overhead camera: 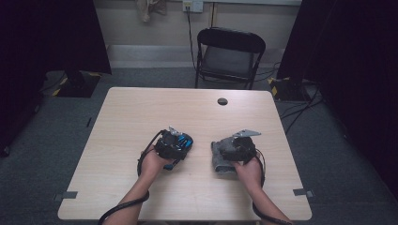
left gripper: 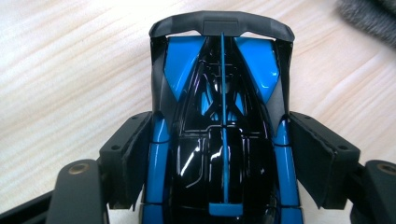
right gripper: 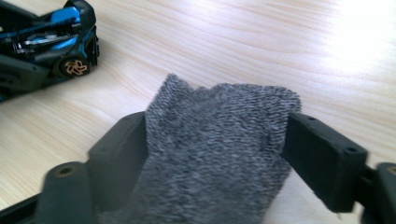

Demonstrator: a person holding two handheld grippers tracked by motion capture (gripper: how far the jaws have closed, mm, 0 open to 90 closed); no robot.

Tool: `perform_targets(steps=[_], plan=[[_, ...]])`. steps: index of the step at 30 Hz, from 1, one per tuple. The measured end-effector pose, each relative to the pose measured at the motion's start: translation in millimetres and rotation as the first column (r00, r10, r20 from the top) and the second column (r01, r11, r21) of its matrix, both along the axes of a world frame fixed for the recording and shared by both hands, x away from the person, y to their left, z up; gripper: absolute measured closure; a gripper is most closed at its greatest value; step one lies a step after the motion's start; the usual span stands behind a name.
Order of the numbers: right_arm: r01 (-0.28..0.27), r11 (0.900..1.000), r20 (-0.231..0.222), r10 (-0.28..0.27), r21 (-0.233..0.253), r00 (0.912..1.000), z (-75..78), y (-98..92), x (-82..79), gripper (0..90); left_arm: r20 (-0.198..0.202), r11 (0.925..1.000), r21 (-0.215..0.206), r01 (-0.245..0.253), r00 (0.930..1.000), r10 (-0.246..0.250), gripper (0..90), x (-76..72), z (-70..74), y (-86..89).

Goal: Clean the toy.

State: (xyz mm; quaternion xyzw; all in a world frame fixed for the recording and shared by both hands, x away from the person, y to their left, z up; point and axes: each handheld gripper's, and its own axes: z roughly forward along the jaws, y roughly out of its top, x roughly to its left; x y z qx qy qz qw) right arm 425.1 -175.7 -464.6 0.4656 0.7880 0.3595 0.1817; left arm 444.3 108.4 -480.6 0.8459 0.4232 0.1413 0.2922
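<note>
While both items sit gripped on the table (overhead camera: 141,112), I judge the step in hand to be bringing the grey cloth (overhead camera: 220,159) across to the blue and black toy car (overhead camera: 176,143) to wipe it. To do it well, I should keep the car pinned flat and steady with my left gripper (left gripper: 222,154), carry the cloth leftward with its free edge leading, and stroke along the glossy body without snagging the rear wing.

Left gripper: the jaws stand at medium width, one pad against each flank of the car, clamped across its middle; the car lies left of centre on the near half of the table.

Right gripper (right gripper: 217,144): the jaws are set fairly wide, the cloth bunched between them and touching both inner faces, its far edge standing up past the tips. The cloth lies right of the car, near it yet apart, with bare wood between them
</note>
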Motion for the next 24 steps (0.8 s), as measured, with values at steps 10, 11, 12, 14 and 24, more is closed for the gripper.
perform_targets(steps=[10,11,12,14,24], plan=[[0.031,0.992,-0.04,-0.036,-0.124,0.9985,-24.8,23.1,-8.3,28.2,0.022,0.9997,-0.023,0.008,0.9997,-0.007,26.7,-4.3,-4.8,3.2],[0.031,0.991,-0.043,-0.037,-0.129,0.9984,-24.5,23.1,-7.2,31.8,0.02,0.9996,-0.025,0.01,0.9998,-0.009,26.6,-4.5,-5.0,3.7],[0.025,0.991,-0.046,-0.031,-0.131,0.9985,-23.9,22.6,-6.3,36.8,0.026,0.9997,-0.019,0.016,0.9995,-0.016,26.6,-4.6,-4.9,4.6],[-0.005,0.991,-0.049,-0.001,-0.136,0.9988,-21.6,18.9,-3.7,53.2,0.036,0.9997,-0.019,0.012,0.9993,-0.011,26.6,-6.8,-5.3,3.7],[-0.099,0.986,-0.045,0.093,-0.133,0.9946,-18.3,3.8,5.7,57.9,0.052,0.9989,-0.046,0.008,0.9986,-0.006,24.3,-6.8,1.4,7.5]])
